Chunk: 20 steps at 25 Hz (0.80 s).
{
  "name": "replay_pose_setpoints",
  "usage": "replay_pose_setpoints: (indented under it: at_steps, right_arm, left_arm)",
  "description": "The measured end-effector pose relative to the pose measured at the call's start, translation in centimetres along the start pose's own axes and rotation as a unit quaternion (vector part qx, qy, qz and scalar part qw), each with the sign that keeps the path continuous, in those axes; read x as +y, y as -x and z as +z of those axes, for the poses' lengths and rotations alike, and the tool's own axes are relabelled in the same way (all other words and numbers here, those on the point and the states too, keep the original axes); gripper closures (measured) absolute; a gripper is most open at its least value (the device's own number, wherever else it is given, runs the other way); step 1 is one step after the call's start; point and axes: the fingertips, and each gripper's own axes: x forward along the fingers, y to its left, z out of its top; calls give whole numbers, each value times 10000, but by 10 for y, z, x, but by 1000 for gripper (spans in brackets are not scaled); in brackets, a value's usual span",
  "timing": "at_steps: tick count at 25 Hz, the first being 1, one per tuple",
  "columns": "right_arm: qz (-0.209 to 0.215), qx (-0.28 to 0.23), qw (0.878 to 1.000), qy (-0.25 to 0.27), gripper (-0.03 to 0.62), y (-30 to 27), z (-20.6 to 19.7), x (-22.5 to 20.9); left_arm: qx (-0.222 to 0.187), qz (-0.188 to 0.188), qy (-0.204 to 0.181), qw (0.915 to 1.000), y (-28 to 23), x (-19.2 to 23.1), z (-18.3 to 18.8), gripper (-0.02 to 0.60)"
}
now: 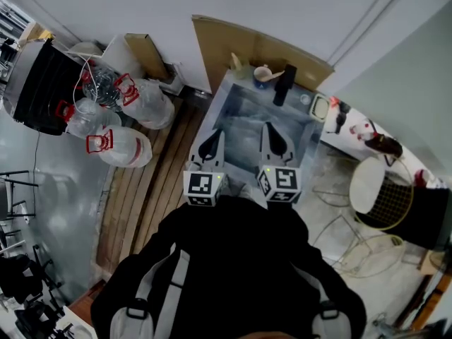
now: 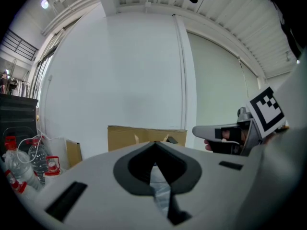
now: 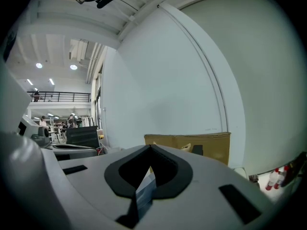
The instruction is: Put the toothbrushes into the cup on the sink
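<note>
Both pairs of tongs are held close in front of the person's dark jacket, side by side over the near edge of the sink point(image 1: 240, 111). The left tongs point(image 1: 214, 135) are seen pressed together at the tips, and the right tongs point(image 1: 269, 126) are likewise closed tip to tip. Both are pointed towards the far wall. The cup point(image 1: 263, 75) is set on the far rim of the sink, just in front of a cardboard sheet point(image 1: 219, 44) that is leaned on the wall. A pale stick point(image 1: 277, 72) is seen jutting from the cup to the right; whether it is a toothbrush cannot be told. A dark upright thing point(image 1: 284, 85) is stood just beside the cup. Large water bottles point(image 1: 134, 147) are laid on the floor to the left.
</note>
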Motion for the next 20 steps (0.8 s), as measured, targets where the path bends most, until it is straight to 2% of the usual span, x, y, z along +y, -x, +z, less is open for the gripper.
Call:
replay_pose_setpoints:
  at_steps: [20]
  right_arm:
    - [-18, 267, 9996, -78, 592, -1, -16, 1]
  left_arm:
    - [31, -213, 21, 9998, -10, -1, -8, 580]
